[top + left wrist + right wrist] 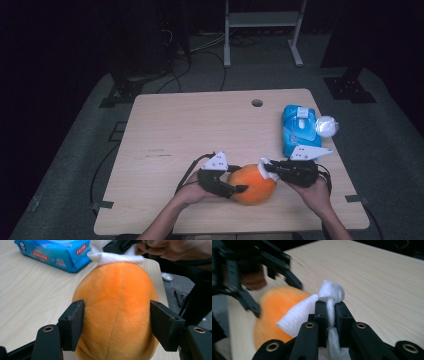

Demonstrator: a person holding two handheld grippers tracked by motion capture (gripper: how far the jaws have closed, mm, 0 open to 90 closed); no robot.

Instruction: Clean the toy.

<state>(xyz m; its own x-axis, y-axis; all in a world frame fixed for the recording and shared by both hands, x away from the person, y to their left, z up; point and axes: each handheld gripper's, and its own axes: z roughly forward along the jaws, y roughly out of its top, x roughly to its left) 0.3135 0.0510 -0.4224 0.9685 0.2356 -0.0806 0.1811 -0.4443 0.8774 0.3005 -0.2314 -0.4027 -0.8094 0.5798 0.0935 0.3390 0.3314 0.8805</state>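
An orange plush toy (254, 186) lies on the wooden table (190, 130) near its front edge. My left gripper (240, 187) comes at the toy from the left. In the left gripper view both black pads (72, 325) press on the sides of the plush toy (117, 295), so my left gripper (117, 307) is shut on it. My right gripper (263, 168) reaches in from the right, shut on a white wipe (262, 165). The wipe (117, 257) rests on the toy's far end. In the right gripper view my right gripper (331, 305) pinches the wipe (330, 292) above the blurred plush toy (274, 312).
A blue pack of wet wipes (299, 129) lies at the table's right side, with a small white round object (327, 126) at its right edge. A cable hole (257, 103) sits near the table's far edge. A white frame stand (262, 30) is on the floor beyond.
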